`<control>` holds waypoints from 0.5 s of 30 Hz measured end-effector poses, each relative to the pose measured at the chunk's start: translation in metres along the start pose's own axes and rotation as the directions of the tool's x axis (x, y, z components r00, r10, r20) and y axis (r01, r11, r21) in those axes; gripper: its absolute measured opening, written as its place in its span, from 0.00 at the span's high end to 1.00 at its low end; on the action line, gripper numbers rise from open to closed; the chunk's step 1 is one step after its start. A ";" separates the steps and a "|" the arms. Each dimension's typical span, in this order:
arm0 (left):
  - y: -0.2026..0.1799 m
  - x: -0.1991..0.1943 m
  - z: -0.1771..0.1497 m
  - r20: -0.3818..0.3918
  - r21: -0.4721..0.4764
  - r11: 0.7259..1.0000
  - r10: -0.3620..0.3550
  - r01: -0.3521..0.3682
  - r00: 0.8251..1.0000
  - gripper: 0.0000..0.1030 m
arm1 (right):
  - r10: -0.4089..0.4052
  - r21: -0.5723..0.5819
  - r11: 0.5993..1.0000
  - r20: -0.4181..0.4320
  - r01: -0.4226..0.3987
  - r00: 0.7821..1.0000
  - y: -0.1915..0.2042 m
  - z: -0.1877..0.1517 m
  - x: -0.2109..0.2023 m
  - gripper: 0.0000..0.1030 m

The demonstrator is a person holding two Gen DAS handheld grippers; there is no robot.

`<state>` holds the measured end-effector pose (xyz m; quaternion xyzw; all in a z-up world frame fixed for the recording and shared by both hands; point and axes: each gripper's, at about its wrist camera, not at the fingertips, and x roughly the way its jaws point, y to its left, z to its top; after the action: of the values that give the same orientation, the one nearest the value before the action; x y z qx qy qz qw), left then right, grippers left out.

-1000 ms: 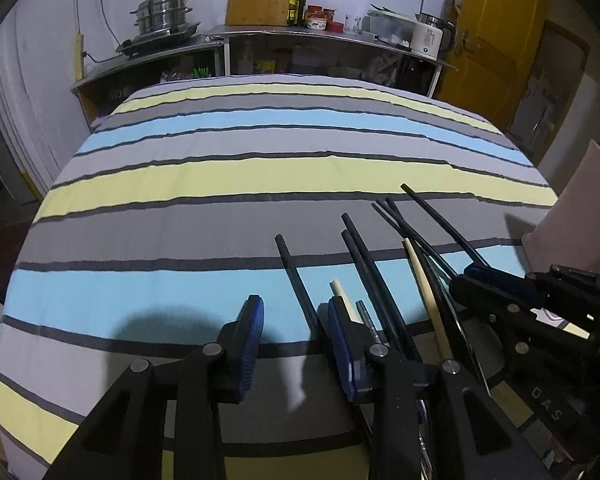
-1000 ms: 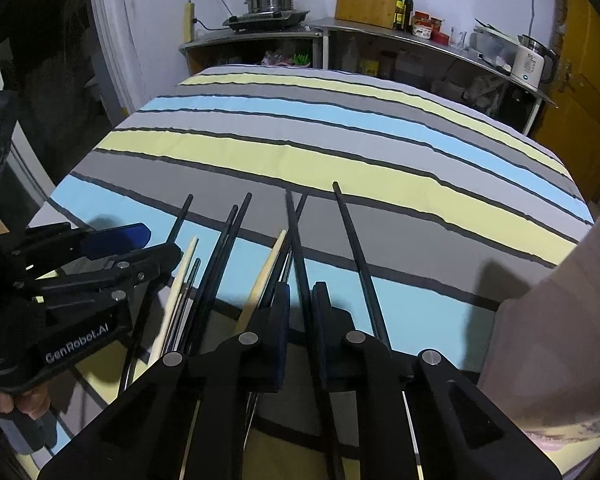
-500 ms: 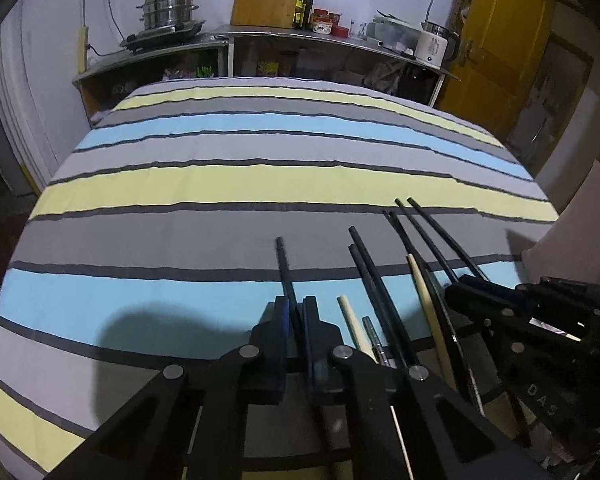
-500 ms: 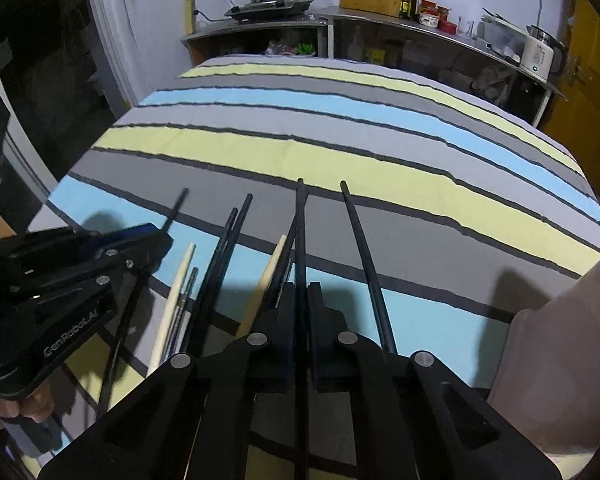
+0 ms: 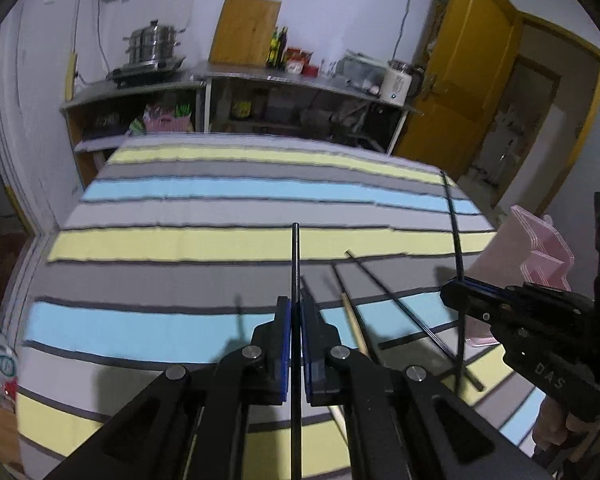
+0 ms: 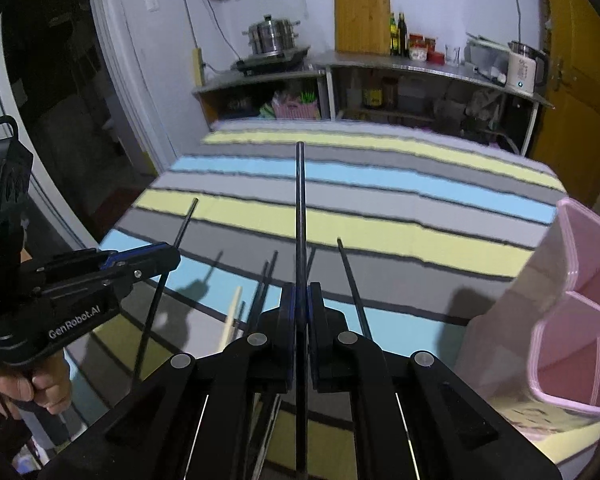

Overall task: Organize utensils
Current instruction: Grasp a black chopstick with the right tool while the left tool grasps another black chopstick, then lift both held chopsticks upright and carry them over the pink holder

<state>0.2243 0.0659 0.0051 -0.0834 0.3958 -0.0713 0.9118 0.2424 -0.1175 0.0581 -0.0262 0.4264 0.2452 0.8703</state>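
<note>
Both tools are loaded here: the left tool (image 5: 295, 334) is clamped on a thin black chopstick (image 5: 295, 264) that runs straight out between its blue pads, and the right tool (image 6: 300, 312) is pinched tight on a second long black chopstick (image 6: 300, 216), its tip aimed out over the striped cloth (image 6: 380, 200) covering the bench. Both sticks look lifted clear of the surface, while the rest of the loose chopsticks (image 5: 380, 296), several black and one pale wooden chopstick (image 5: 354, 328), lie scattered on the cloth just beyond the left tool. Over on the right sits the pink plastic utensil holder (image 6: 572, 312) with its divided compartments, open side up and close beside the right tool. The step in hand, by my read, is carrying these two sticks to that holder. To do it well, swing each stick upright before it reaches the rim, so the tip drops into a compartment rather than catching a divider. Go one tool at a time to keep the sticks from crossing, hold the squeeze firm because a thin smooth stick can pivot between the pads, and let go only once the lower end is well inside.
</note>
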 end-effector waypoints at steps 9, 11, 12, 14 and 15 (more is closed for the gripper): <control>-0.025 -0.069 0.013 0.080 0.062 0.997 -0.048 0.043 0.996 0.96 | 0.007 0.010 1.000 0.115 -0.009 0.993 0.006 0.004 -0.065 0.95; -0.030 -0.081 0.016 0.093 0.073 0.996 -0.058 0.051 0.994 0.96 | 0.005 0.014 1.000 0.133 -0.007 0.991 0.006 0.003 -0.075 0.95; -0.033 -0.088 0.019 0.099 0.078 0.995 -0.066 0.058 0.993 0.96 | 0.004 0.017 1.000 0.144 -0.007 0.990 0.007 0.003 -0.082 0.95; -0.038 -0.097 0.023 0.110 0.086 0.994 -0.079 0.070 0.991 0.96 | 0.001 0.019 1.000 0.160 -0.004 0.987 0.006 0.004 -0.091 0.95; -0.041 -0.101 0.025 0.116 0.091 0.993 -0.085 0.075 0.990 0.96 | -0.003 0.022 1.000 0.168 0.000 0.986 0.006 0.004 -0.096 0.95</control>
<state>0.1715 0.0483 0.1020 -0.0639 0.3335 -0.1198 0.9329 0.1934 -0.1503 0.1337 0.0038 0.3543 0.2411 0.9035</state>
